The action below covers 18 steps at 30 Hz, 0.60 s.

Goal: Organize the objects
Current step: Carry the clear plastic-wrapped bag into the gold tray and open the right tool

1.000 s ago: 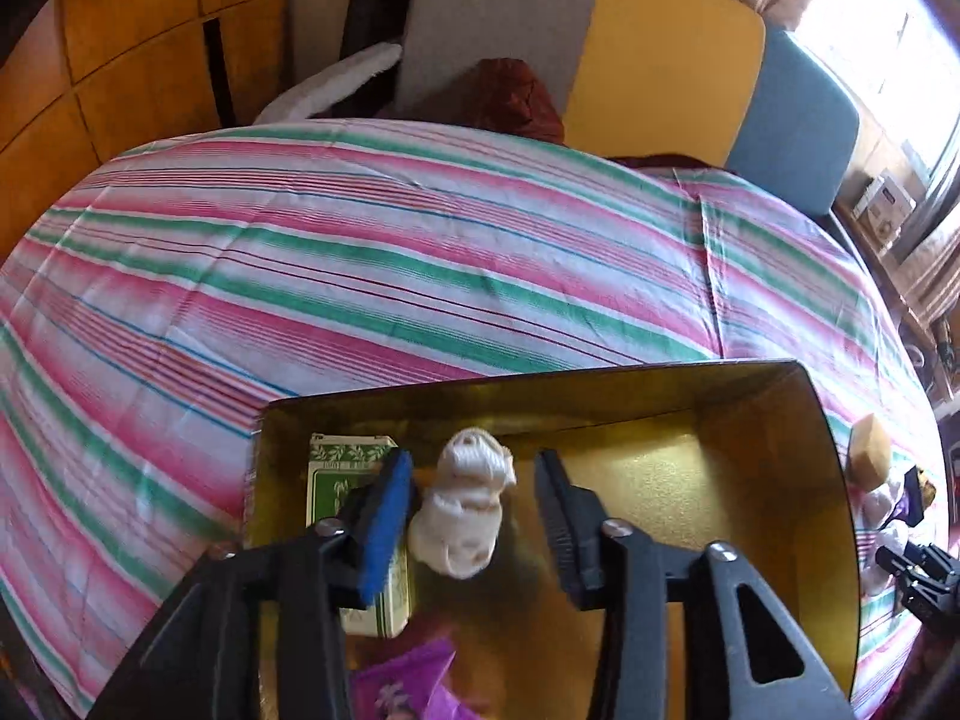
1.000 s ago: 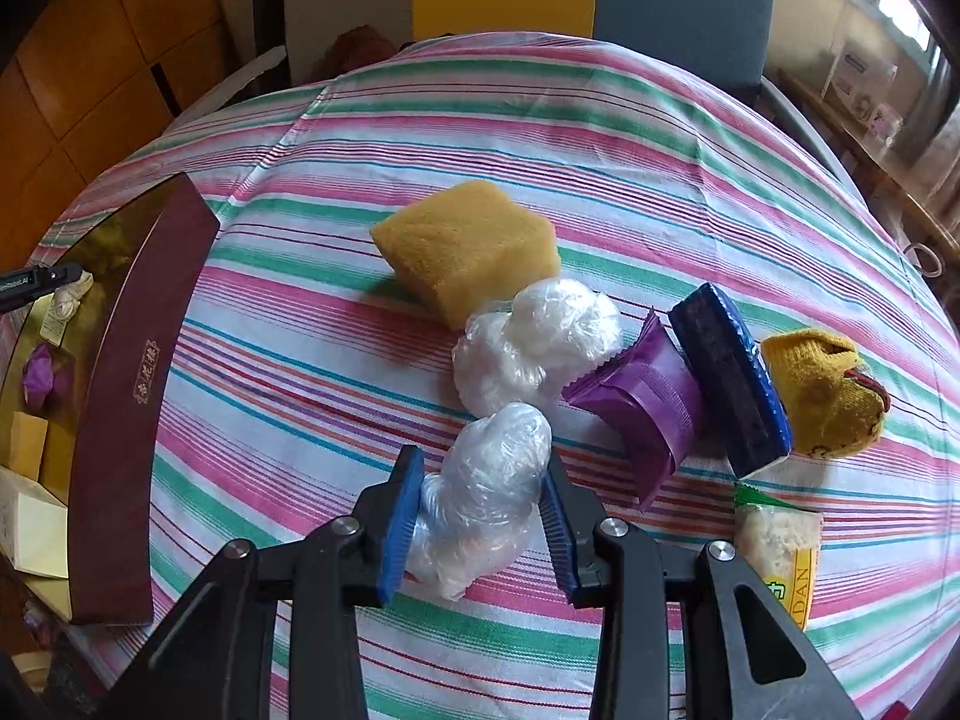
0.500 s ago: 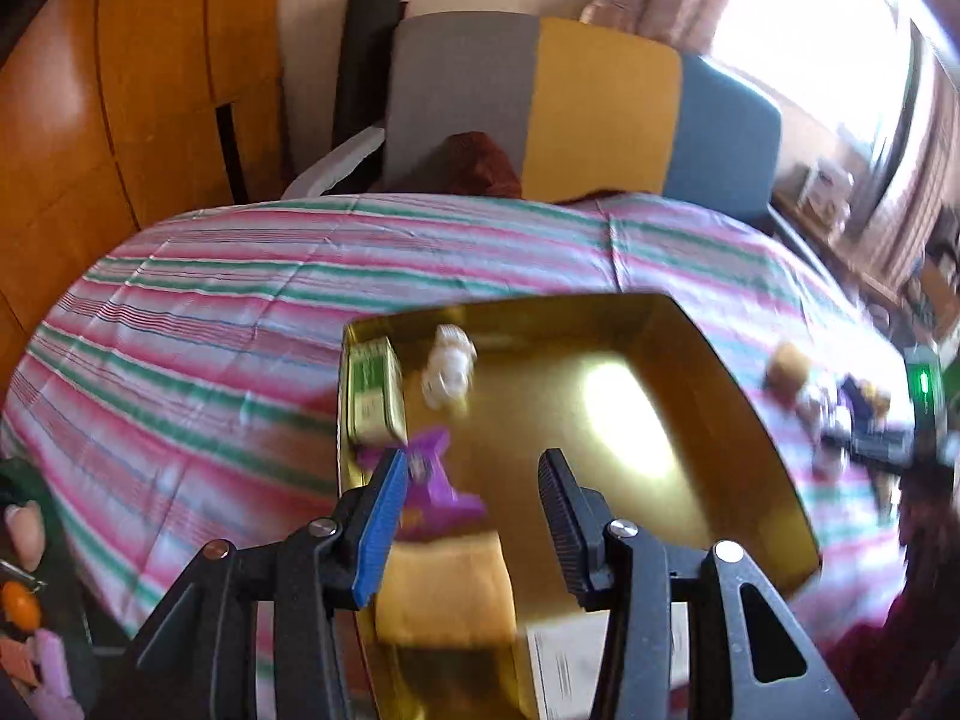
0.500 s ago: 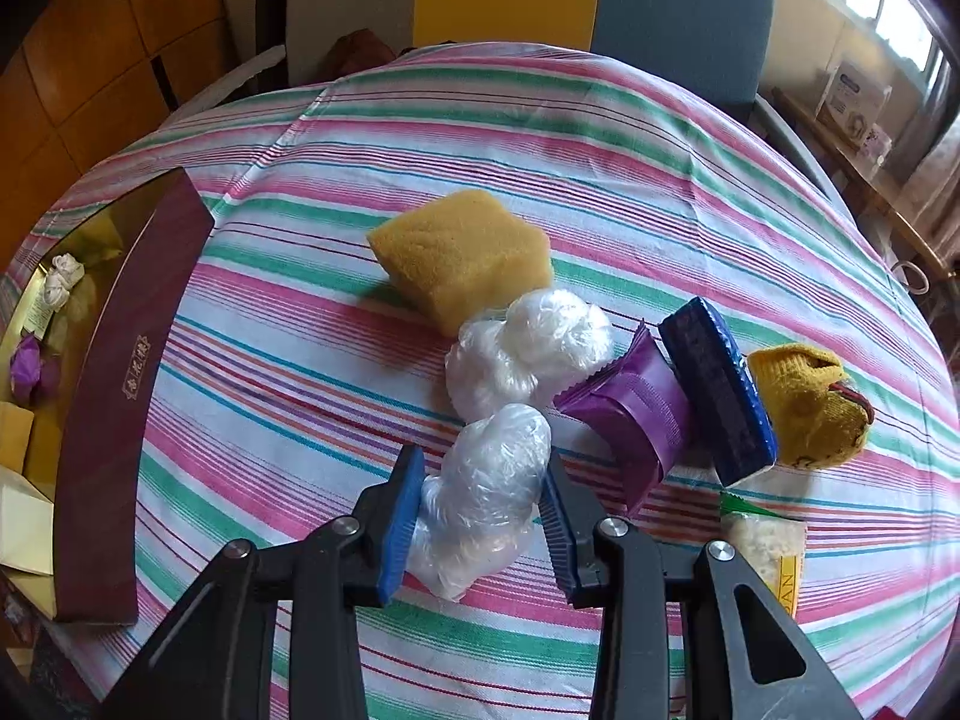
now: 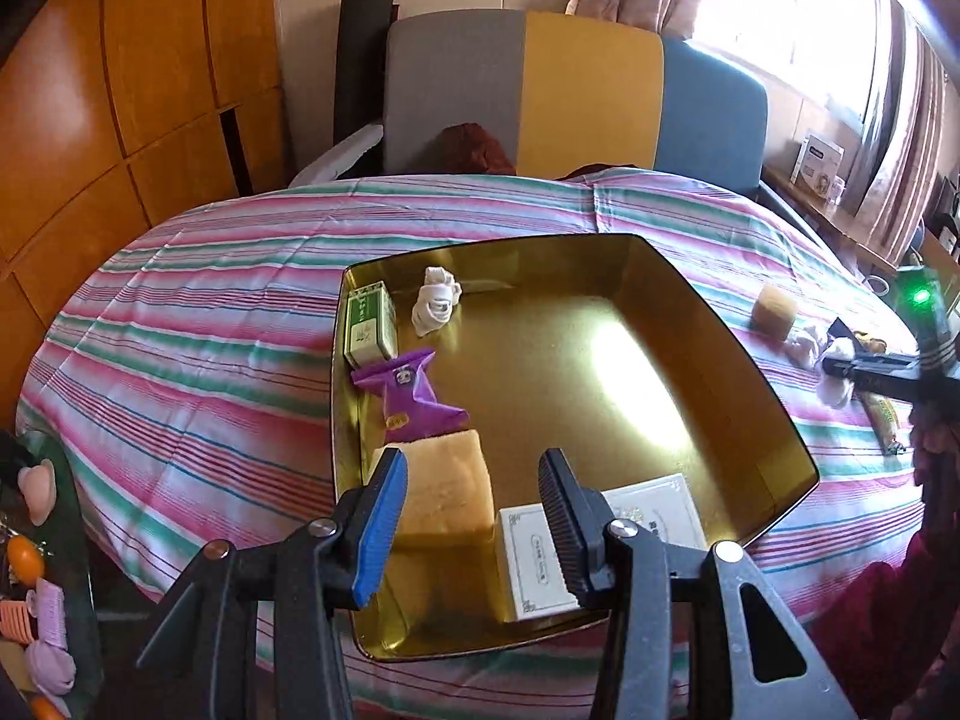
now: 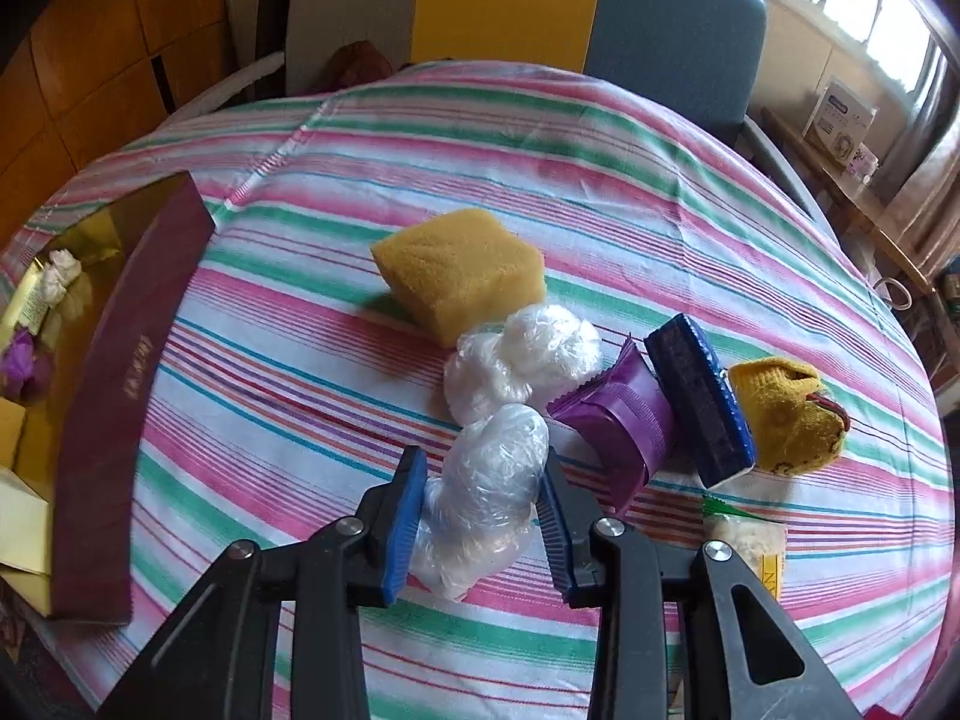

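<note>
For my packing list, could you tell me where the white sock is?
Left wrist view: the white sock lies in the gold box's far left corner, beside the green carton.

- In the right wrist view the gold tray [image 6: 129, 324] is cut off by the left edge, its maroon wall hiding most of the inside.
- The snack packet [image 6: 753, 546] is partly behind the right gripper [image 6: 483, 513].
- The white box [image 5: 636, 546] sits partly behind the left gripper [image 5: 474, 507]; its print is too small to read.
- Small things on the side shelf [image 5: 36, 576] are cut by the left edge and hard to tell apart.
- The far pile [image 5: 810, 342] is too small to sort out.
</note>
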{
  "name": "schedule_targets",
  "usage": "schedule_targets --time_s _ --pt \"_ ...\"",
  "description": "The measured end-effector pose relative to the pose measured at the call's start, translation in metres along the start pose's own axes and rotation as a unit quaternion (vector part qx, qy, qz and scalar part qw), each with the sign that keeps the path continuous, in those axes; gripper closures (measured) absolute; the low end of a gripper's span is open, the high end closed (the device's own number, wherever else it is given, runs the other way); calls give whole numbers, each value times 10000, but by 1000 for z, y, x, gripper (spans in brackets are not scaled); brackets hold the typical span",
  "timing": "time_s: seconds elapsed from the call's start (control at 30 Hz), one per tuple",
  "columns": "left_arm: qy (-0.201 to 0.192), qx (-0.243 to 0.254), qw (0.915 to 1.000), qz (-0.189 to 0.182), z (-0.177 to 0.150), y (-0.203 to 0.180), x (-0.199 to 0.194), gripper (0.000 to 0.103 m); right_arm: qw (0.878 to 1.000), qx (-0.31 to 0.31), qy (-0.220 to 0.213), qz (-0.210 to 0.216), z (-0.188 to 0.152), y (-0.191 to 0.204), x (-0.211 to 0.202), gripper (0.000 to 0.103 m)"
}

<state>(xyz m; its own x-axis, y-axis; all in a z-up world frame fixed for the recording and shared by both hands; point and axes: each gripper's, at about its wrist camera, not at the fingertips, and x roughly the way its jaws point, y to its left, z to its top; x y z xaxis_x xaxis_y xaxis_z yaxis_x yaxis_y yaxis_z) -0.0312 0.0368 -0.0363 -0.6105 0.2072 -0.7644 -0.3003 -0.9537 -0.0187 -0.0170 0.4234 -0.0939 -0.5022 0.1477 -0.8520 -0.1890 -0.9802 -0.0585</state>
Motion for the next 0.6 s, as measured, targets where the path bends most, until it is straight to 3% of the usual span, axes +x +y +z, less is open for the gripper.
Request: schedule_targets --time_s 0.43,0.6 --pt "88 -107 9998 -116 -11 14 7 57 9977 -192 -496 420 1 47 -53 67" --pt "112 -211 9996 -138 -13 20 9 57 9933 -432 -666 844 12 82 -70 66"
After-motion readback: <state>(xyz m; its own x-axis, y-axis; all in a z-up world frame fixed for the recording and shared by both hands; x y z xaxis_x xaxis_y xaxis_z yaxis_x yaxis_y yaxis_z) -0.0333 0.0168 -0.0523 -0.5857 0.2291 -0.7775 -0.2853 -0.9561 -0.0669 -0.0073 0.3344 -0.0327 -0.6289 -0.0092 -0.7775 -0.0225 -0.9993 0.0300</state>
